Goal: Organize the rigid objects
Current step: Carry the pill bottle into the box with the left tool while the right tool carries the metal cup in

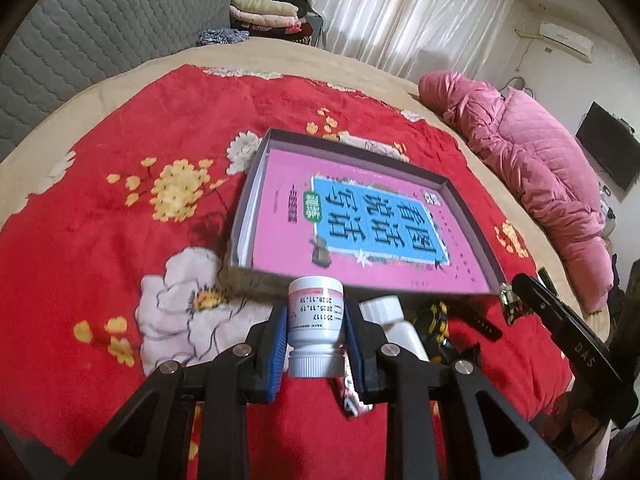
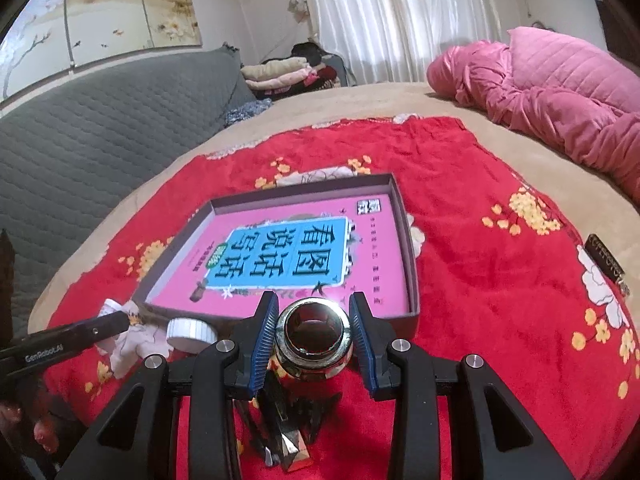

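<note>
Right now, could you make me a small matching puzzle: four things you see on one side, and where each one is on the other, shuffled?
Things:
1. small white pill bottle with printed dates
2. shiny round metal jar
3. pink book with blue title panel
4. pink quilted jacket

Places:
A. lying in the shallow grey box
B. between the left gripper fingers
C. at the bed's edge, off the red floral blanket
D. between the right gripper fingers

Pairs: 1-B, 2-D, 3-A, 4-C

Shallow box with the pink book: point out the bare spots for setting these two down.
The pink book covers nearly the whole box floor; only a thin strip along its left wall is bare. Red blanket left of the box is open. The near edge is crowded: second white bottle, small items.
</note>
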Motion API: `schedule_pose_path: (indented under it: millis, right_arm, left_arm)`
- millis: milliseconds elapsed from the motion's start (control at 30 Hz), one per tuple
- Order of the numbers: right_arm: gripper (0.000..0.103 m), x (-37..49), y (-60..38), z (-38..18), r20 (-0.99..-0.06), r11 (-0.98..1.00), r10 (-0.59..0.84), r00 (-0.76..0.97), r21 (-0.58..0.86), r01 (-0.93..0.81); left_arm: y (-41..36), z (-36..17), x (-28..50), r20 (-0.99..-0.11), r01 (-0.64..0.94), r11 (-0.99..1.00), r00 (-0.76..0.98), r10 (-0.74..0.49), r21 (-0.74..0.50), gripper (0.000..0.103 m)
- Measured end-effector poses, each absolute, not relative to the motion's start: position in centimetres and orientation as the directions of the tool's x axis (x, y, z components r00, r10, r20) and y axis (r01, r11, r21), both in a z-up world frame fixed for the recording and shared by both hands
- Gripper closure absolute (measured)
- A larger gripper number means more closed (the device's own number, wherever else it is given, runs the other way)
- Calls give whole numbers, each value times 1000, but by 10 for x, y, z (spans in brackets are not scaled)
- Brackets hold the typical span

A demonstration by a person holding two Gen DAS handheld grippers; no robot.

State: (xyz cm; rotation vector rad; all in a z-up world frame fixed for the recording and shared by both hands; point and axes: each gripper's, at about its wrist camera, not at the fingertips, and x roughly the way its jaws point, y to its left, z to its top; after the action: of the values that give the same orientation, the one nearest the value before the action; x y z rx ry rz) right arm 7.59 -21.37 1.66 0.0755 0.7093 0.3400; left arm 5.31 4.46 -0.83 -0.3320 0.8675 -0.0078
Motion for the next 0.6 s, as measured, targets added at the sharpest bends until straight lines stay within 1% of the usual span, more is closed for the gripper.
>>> schedule_pose_path:
  millis: [300,400,600]
  right_arm:
    - [65,94,-211,29,-584,950,309,751,148,-276]
    - [65,101,-210,27,-587,952,300,752,140,-270]
    - [65,115,-209,15,-612,959,276,741,121,-257]
  left_arm:
    - [46,-9,86,-741,-140,943,657,-139,-301,76]
    - [50,-9,97,-738,-150,936,659,-146,-318,76]
    - [53,-17,123,-761,-173,935,635,-133,-308,76]
